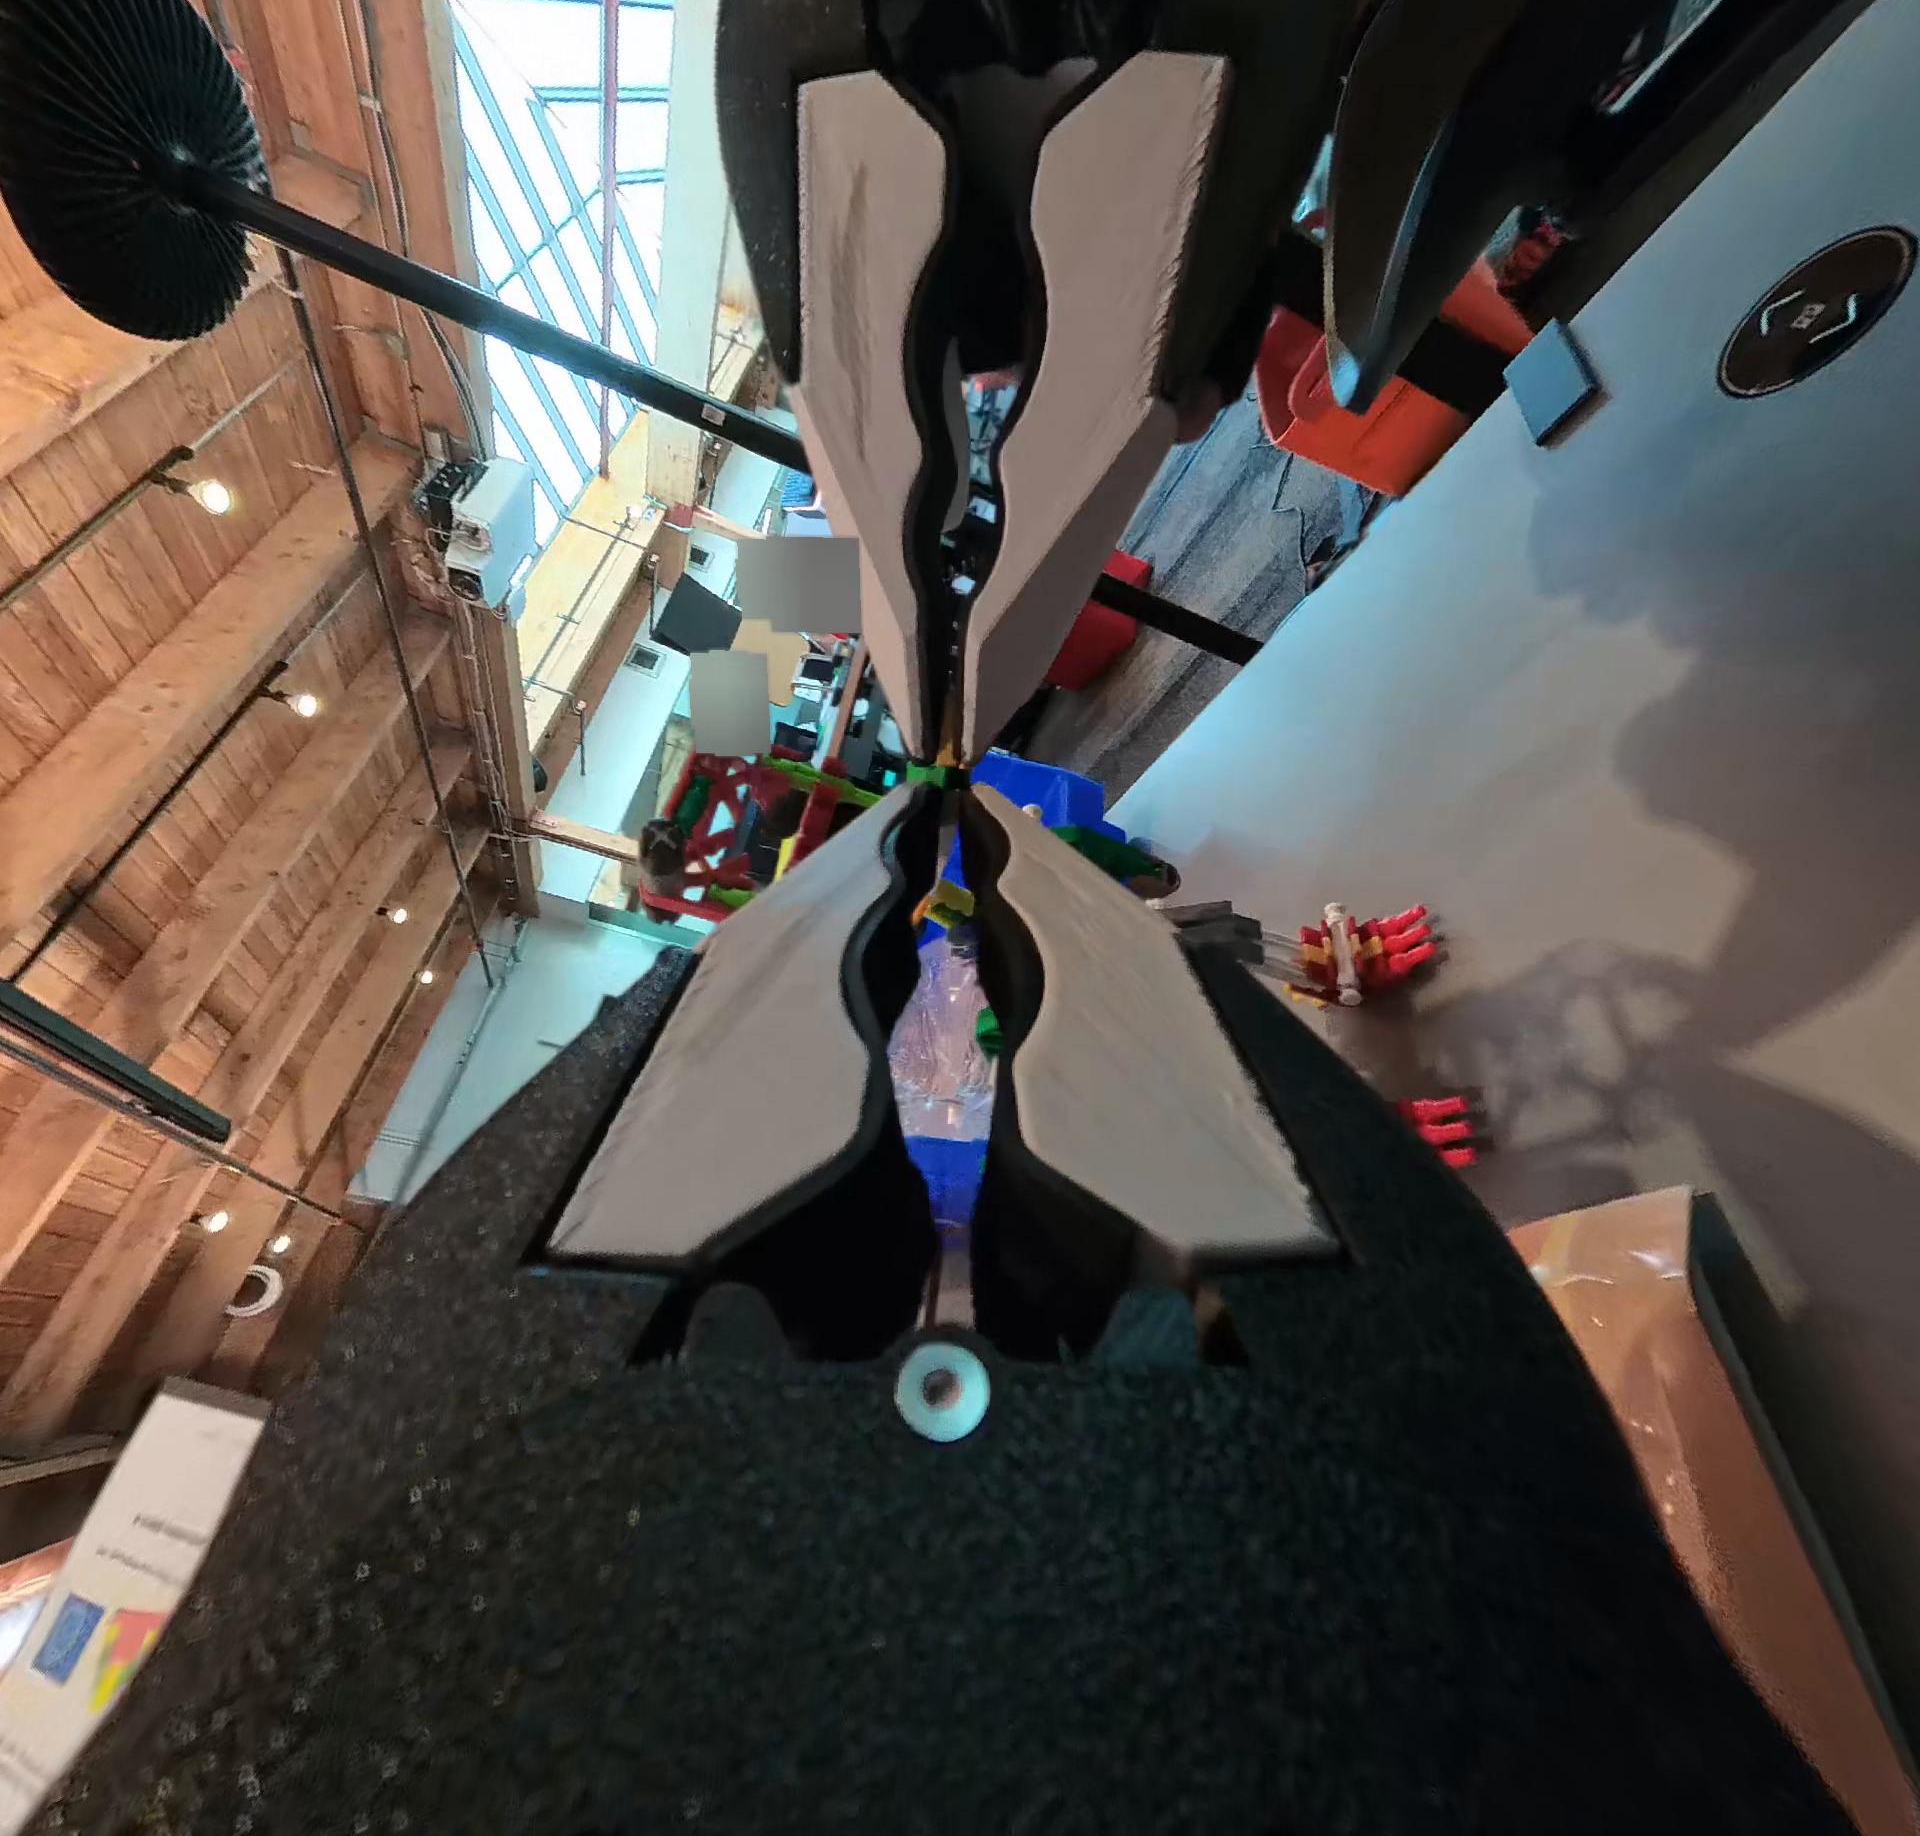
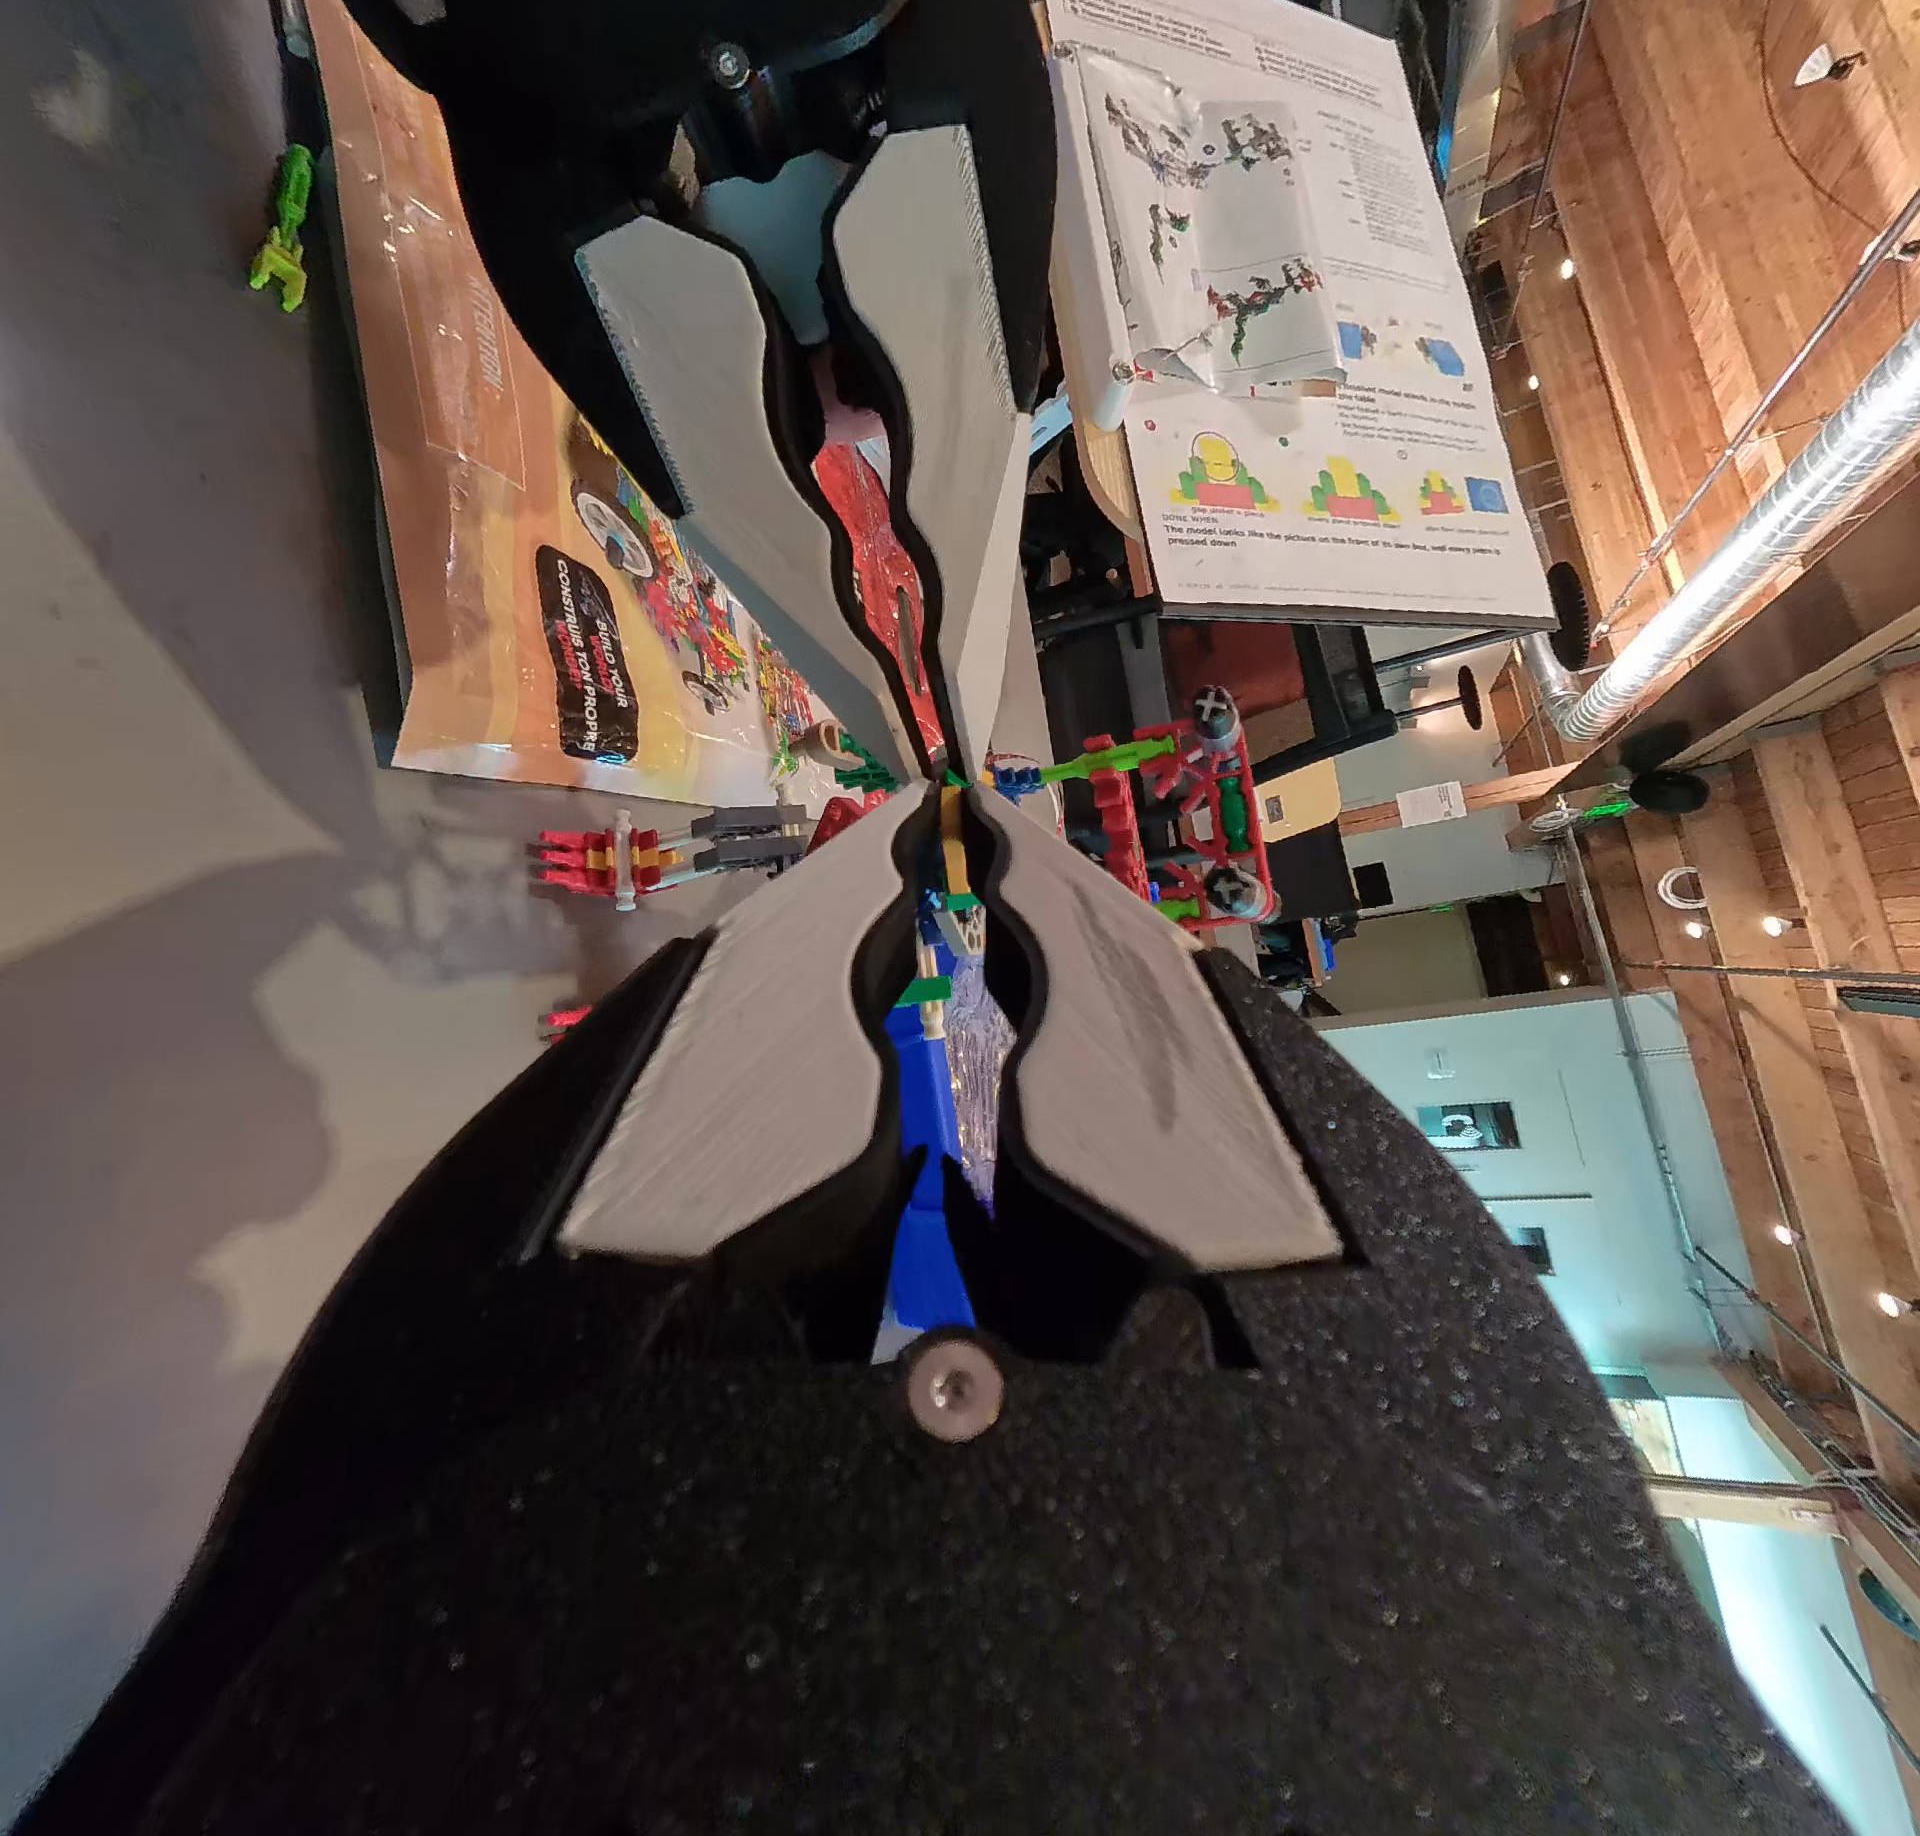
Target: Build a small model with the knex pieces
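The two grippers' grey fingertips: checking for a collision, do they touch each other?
Cannot tell. In both wrist views the left gripper and right gripper meet tip to tip around a small yellow rod piece; no gap or contact shows plainly.

Left hand-held gripper (image 1: 943,787): tip to tip with the right hand-held gripper (image 2: 943,787), a small rod piece (image 2: 952,830) pinched between both. Behind the tips: toy frame with wheels (image 2: 1184,830). Beside them, on the worktop (image 2: 156,747): small rod assembly (image 2: 665,856). Farther along the worktop: flat printed box (image 2: 499,498). Beyond the right hand-held gripper: upright instruction sheet (image 2: 1299,311).
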Available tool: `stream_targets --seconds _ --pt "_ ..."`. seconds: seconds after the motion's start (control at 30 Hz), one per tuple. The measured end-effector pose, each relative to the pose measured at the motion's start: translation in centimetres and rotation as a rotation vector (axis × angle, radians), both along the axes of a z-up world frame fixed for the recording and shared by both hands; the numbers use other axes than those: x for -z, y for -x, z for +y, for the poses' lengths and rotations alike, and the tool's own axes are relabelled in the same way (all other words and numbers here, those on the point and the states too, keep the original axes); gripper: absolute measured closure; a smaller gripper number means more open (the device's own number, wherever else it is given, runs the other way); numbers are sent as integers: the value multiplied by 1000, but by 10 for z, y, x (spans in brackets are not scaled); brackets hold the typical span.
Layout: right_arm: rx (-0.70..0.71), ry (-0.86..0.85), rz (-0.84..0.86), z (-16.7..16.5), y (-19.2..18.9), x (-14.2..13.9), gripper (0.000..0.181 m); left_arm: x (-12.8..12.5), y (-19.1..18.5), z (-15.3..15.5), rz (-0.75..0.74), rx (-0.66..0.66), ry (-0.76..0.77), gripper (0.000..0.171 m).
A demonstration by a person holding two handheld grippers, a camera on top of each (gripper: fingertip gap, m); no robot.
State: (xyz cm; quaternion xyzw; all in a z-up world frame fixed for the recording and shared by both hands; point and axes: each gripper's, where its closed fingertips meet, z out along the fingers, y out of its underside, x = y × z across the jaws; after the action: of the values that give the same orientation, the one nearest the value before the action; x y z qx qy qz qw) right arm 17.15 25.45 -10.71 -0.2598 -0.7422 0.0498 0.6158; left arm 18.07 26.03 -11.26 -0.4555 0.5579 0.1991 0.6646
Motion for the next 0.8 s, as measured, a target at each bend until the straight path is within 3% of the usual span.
stream_targets --seconds 0.5,0.73,0.8 --pt "27 -20 -7 5 1 3 180 4 0 5 -165 37 171 171" --pt "36 -6 15 8 4 0 180 1 4 8 -162 28 138 171" --pt "38 9 20 10 5 2 179 3 5 10 -160 27 188 170"
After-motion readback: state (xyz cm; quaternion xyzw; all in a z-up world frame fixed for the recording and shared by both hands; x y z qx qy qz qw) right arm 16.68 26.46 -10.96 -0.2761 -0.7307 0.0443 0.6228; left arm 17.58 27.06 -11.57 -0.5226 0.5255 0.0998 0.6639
